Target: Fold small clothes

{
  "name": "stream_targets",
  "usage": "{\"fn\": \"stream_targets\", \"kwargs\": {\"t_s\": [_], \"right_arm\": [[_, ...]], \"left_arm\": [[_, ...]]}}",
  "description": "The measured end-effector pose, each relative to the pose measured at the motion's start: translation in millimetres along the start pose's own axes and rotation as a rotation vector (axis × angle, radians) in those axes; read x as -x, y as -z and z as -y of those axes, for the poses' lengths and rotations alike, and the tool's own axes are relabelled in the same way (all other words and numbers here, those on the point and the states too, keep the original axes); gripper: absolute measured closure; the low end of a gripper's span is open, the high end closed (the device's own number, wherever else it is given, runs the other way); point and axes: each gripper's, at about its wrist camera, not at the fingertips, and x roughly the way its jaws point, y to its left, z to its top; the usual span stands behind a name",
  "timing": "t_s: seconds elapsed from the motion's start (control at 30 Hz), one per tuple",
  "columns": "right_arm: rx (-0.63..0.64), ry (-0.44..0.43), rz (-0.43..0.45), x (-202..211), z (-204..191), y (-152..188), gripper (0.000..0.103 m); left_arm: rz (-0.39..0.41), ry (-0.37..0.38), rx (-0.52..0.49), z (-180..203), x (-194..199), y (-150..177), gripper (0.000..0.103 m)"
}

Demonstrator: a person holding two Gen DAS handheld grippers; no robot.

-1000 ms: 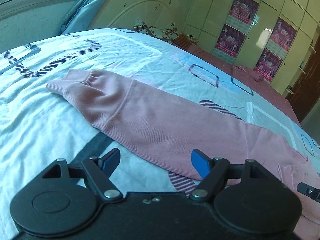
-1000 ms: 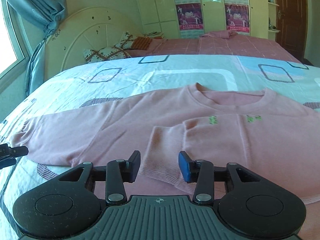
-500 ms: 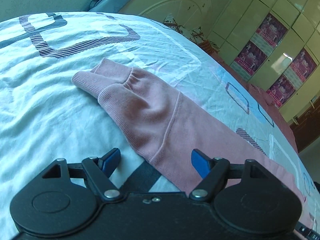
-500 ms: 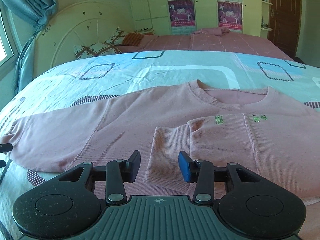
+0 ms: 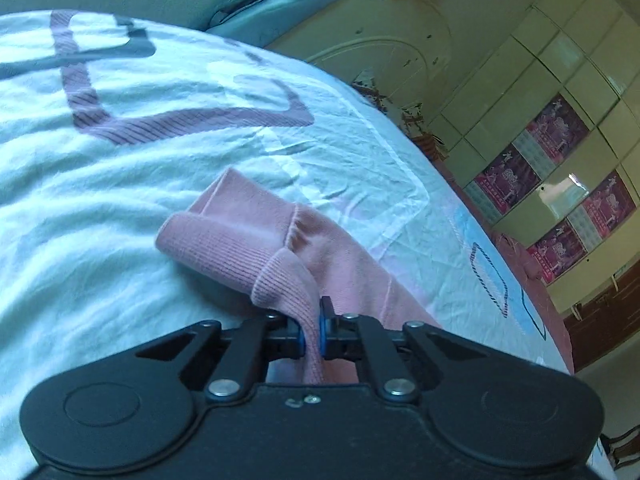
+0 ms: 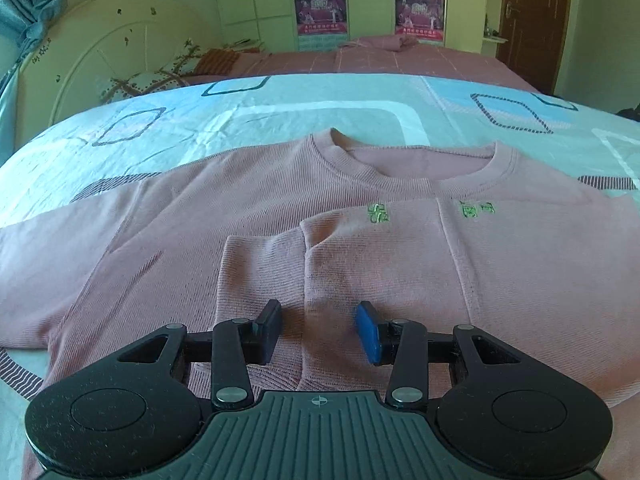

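Note:
A pink long-sleeved sweater lies flat on the bed, collar away from me, with small green embroidery on the chest. Its right sleeve is folded across the chest. In the left wrist view my left gripper is shut on the ribbed cuff of the outstretched left sleeve, whose edge is pinched up between the blue pads. My right gripper is open and empty, low over the folded sleeve's cuff.
The bed sheet is white and light blue with striped rectangle prints. A cream headboard and a patterned pillow lie at the far left. A wardrobe with posters and a brown door stand behind.
My left gripper moved along the sleeve to its cuff and closed on it, from open. My right gripper moved slightly forward over the folded sleeve and stayed open.

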Motion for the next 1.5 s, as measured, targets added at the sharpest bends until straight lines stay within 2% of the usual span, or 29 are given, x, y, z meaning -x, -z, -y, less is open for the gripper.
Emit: {"fn": "stream_targets", "kwargs": {"t_s": [0.13, 0.3, 0.4, 0.5, 0.63, 0.67, 0.73, 0.77, 0.8, 0.83, 0.9, 0.93, 1.03, 1.07, 1.13, 1.3, 1.5], "right_arm": [[-0.051, -0.051, 0.021, 8.3, 8.6, -5.7, 0.061], [-0.094, -0.081, 0.066, 26.7, 21.3, -6.8, 0.061], [-0.121, -0.092, 0.087, 40.3, 35.4, -6.3, 0.061], [-0.150, -0.084, 0.109, 56.7, 56.7, -2.5, 0.061], [-0.176, -0.063, 0.123, 75.7, 89.7, 8.0, 0.061], [-0.184, -0.059, 0.123, 79.5, 97.7, 11.5, 0.061], [-0.198, -0.056, 0.117, 85.4, 112.2, 16.9, 0.061], [-0.202, -0.059, 0.113, 87.7, 117.7, 19.0, 0.061], [-0.205, -0.067, 0.111, 90.0, 122.0, 20.8, 0.061], [-0.205, -0.079, 0.113, 93.1, 125.8, 22.3, 0.061], [-0.192, -0.102, 0.118, 97.6, 127.5, 23.6, 0.061], [-0.175, -0.117, 0.121, 98.8, 125.4, 22.8, 0.061], [-0.118, -0.166, 0.128, 97.0, 109.6, 18.8, 0.058], [-0.100, -0.183, 0.127, 96.3, 102.3, 17.2, 0.048], [-0.051, -0.216, 0.139, 93.3, 82.6, 15.2, 0.039], [0.167, -0.215, 0.136, 78.5, 24.5, 18.5, 0.039], [0.418, -0.149, 0.160, 60.8, -19.1, 39.2, 0.040]], "left_arm": [[0.042, 0.122, -0.146, 54.1, 26.0, 6.3, 0.099], [-0.012, 0.340, -0.331, 145.0, 51.3, 44.7, 0.099], [-0.078, 0.463, -0.446, 204.4, 58.3, 89.2, 0.098], [-0.140, 0.551, -0.558, 256.9, 56.3, 143.6, 0.098], [-0.247, 0.610, -0.696, 306.0, 44.2, 217.3, 0.098], [-0.265, 0.610, -0.738, 312.8, 41.3, 234.1, 0.097], [-0.315, 0.577, -0.855, 322.9, 33.2, 268.5, 0.078], [-0.341, 0.550, -0.892, 321.5, 30.1, 279.8, 0.075], [-0.367, 0.533, -0.905, 319.8, 28.6, 285.4, 0.065], [-0.384, 0.526, -0.904, 315.1, 28.7, 286.8, 0.049], [-0.356, 0.510, -0.900, 304.0, 38.4, 283.0, 0.031], [-0.320, 0.496, -0.907, 295.8, 46.1, 278.4, 0.026], [-0.250, 0.425, -0.913, 274.5, 62.6, 257.1, 0.023], [-0.232, 0.396, -0.908, 263.9, 64.4, 249.5, 0.023], [-0.195, 0.328, -0.902, 243.9, 69.0, 233.9, 0.022], [-0.155, 0.158, -0.846, 196.5, 66.4, 206.7, 0.023], [-0.178, 0.119, -0.860, 178.4, 52.3, 213.7, 0.030]]}}
